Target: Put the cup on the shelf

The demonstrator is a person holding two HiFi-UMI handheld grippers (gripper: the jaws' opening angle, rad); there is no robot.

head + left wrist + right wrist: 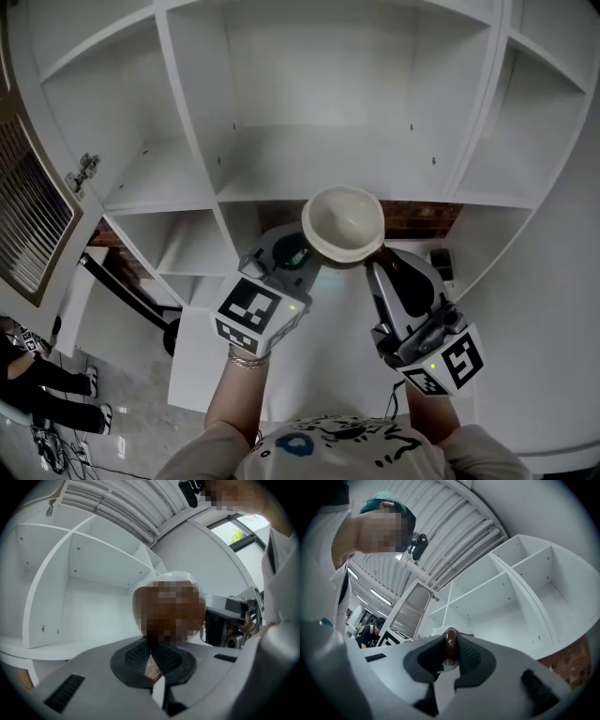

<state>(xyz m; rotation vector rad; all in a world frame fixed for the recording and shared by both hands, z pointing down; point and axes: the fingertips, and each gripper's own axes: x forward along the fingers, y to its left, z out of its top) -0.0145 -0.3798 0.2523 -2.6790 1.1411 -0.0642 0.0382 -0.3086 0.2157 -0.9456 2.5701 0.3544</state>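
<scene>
Cup (pixel 343 223) up at mid-height, mouth up, clamped at its brown edge by right gripper (pixel 375 266) and apparently nipped by left gripper (pixel 302 255) too; open middle bay of shelf (pixel 328 159) straight ahead, just beyond, equally near both.

Brown cup (pixel 343 222), cream inside, upright, in front of white shelf (pixel 328 159).

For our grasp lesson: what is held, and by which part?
The cup, pinched by the right gripper on a thin brown part, likely its handle; left gripper: cannot tell.
</scene>
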